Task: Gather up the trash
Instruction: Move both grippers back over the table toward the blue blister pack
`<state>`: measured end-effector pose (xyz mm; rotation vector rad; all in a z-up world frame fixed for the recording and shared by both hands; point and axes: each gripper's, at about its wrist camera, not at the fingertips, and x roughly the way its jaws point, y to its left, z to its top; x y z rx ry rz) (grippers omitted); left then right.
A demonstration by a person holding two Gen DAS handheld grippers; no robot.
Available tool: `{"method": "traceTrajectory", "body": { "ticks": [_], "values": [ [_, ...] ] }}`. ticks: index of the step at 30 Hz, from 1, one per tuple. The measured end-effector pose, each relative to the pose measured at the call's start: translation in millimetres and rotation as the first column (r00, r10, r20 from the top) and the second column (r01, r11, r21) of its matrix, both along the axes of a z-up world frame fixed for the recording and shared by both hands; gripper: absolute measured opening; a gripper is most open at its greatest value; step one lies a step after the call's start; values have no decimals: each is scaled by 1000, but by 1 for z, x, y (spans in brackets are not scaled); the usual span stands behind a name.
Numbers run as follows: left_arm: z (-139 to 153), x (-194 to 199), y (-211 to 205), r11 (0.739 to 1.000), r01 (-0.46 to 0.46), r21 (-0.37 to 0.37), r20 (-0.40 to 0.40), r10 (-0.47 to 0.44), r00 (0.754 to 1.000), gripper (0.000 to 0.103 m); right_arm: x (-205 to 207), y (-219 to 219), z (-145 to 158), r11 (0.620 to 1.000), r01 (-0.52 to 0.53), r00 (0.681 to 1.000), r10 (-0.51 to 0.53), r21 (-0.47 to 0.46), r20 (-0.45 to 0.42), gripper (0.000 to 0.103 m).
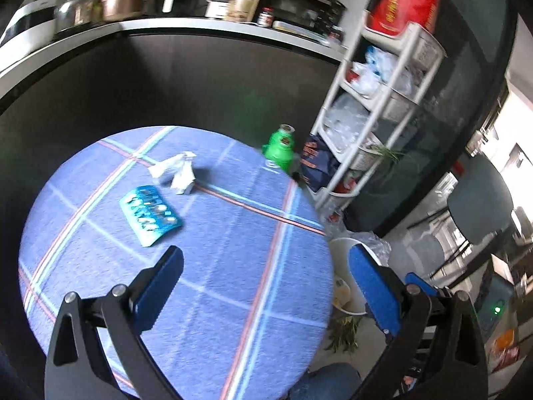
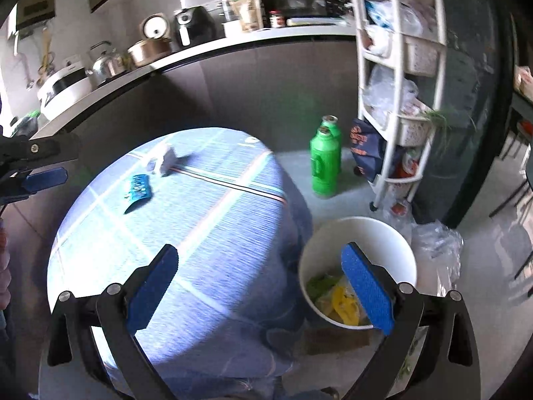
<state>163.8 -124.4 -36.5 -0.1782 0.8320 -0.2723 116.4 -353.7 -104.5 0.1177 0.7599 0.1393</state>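
Left gripper (image 1: 266,286) wide open, empty | blister pack (image 1: 151,215) ahead-left, long axis diagonal | we judge left nearer | right gripper (image 2: 260,283) open, empty

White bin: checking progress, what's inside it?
The bin holds yellow and green scraps; the right gripper's finger covers part, so the rest is unseen.

You are getting daylight glaring off the tablecloth (image 2: 216,226) ahead of the right jaws, washing it pale. Motion blur is smearing the crumpled tissue (image 1: 176,173) and blister pack (image 1: 150,215) beyond the left jaws; fisheye edges are bending the countertop (image 1: 200,26).
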Motion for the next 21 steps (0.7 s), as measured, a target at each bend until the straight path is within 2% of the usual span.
{"method": "traceTrajectory", "body": {
  "ticks": [10,15,21],
  "values": [
    [-17,12,59,994,-112,-10,-37,112,993,99,17,57,6,993,-108,994,108,-52,-10,94],
    [-40,32,81,986,-167,1,-80,166,983,99,26,78,3,985,-141,990,140,-97,-20,94],
    [-77,67,103,968,-251,-9,-152,247,957,99,41,90,-5,984,-155,988,152,-91,-39,94]
  ]
}}
